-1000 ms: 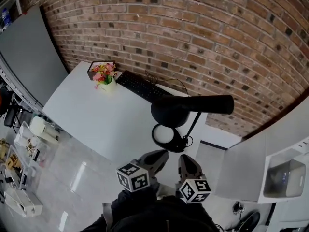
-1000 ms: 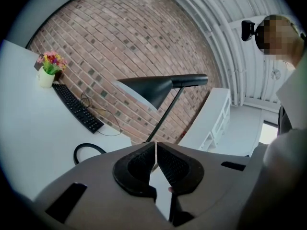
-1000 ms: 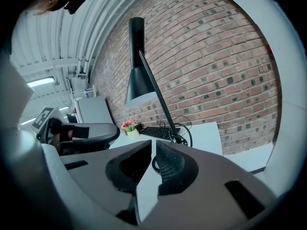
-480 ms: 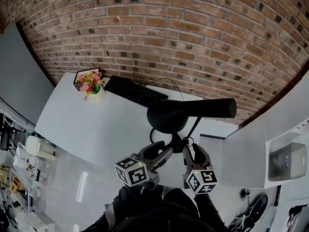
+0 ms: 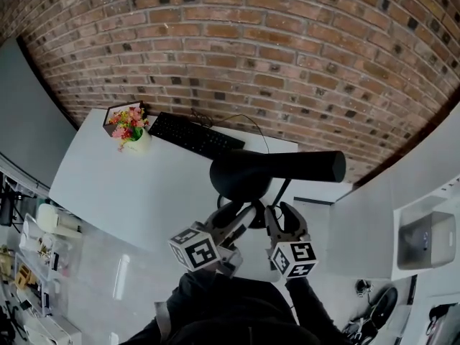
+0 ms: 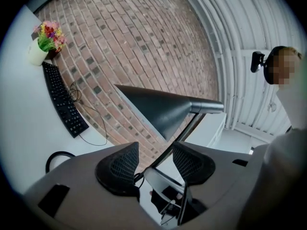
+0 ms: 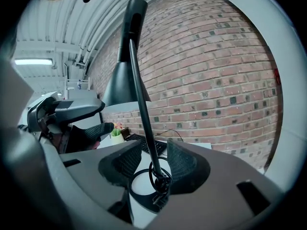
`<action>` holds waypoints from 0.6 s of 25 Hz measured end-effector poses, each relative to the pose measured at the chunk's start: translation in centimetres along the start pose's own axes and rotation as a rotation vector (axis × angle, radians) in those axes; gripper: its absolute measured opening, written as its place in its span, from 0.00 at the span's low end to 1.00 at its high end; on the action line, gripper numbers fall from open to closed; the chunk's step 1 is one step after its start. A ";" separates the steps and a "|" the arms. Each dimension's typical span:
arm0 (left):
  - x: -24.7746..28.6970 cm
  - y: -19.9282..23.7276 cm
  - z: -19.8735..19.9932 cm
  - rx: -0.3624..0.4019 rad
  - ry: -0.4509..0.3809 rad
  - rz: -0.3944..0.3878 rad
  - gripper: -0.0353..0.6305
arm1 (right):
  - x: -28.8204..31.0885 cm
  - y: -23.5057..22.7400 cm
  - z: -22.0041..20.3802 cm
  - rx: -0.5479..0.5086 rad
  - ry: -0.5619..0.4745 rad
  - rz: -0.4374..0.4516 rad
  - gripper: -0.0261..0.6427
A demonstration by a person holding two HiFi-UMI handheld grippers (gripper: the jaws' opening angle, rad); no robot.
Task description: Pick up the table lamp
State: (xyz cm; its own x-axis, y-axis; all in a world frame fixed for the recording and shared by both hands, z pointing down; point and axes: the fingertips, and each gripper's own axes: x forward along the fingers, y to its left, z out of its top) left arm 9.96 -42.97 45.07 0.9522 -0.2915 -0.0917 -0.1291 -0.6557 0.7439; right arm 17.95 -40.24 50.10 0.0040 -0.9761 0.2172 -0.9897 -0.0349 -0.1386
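The black table lamp (image 5: 241, 175) stands at the near corner of the white table (image 5: 136, 185), close to the person, with its cone shade and long tube head reaching out above both grippers. The left gripper (image 5: 241, 211) and the right gripper (image 5: 279, 214) sit side by side at the lamp's lower part, each pointing in toward it. In the left gripper view the left gripper (image 6: 156, 150) has its fingers wide; they have just been opening. The lamp's slanted stem (image 6: 180, 138) runs through the gap between them without either pad pressing on it, and the shade (image 6: 163, 110) looms above. In the right gripper view the right gripper (image 7: 149, 153) is likewise spread, its jaws having just been opening. The thin stem (image 7: 140, 104) rises straight up between the pads and touches neither of them. Low in that gap lie the lamp's ring-shaped foot (image 7: 135, 193) on the table and a knot of cord (image 7: 161, 181) at the bottom of the stem. Farther back on the table a black keyboard (image 5: 195, 134) lies along the brick wall (image 5: 287, 63), and a small pot of flowers (image 5: 131, 128) stands at the far left corner.
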 end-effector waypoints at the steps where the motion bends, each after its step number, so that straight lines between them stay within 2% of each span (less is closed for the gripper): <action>1: 0.2 0.0 0.2 -0.020 -0.025 -0.007 0.38 | 0.2 0.0 0.0 -0.001 0.000 0.007 0.23; 4: 0.5 -0.2 1.2 -0.064 -0.096 -0.035 0.38 | 0.9 0.0 0.0 -0.002 0.001 0.030 0.23; 10: 0.9 -0.8 2.0 -0.041 -0.133 -0.044 0.37 | 1.7 0.1 -0.2 0.003 0.019 0.064 0.23; 13: 0.9 -1.7 2.0 -0.035 -0.158 -0.086 0.27 | 2.0 0.2 -0.5 -0.017 0.030 0.070 0.23; 14: 0.9 -2.0 2.0 -0.041 -0.166 -0.102 0.19 | 2.1 0.2 -0.6 -0.027 0.032 0.071 0.20; 15: 0.9 -2.1 1.9 -0.051 -0.172 -0.113 0.18 | 2.1 0.2 -0.6 -0.039 0.034 0.075 0.17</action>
State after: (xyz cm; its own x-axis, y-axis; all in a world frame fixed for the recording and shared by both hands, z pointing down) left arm 10.60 -43.21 42.16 0.8979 -0.3358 -0.2845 -0.0063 -0.6562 0.7546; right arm 17.64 -42.21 51.12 -0.0744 -0.9679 0.2401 -0.9919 0.0471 -0.1178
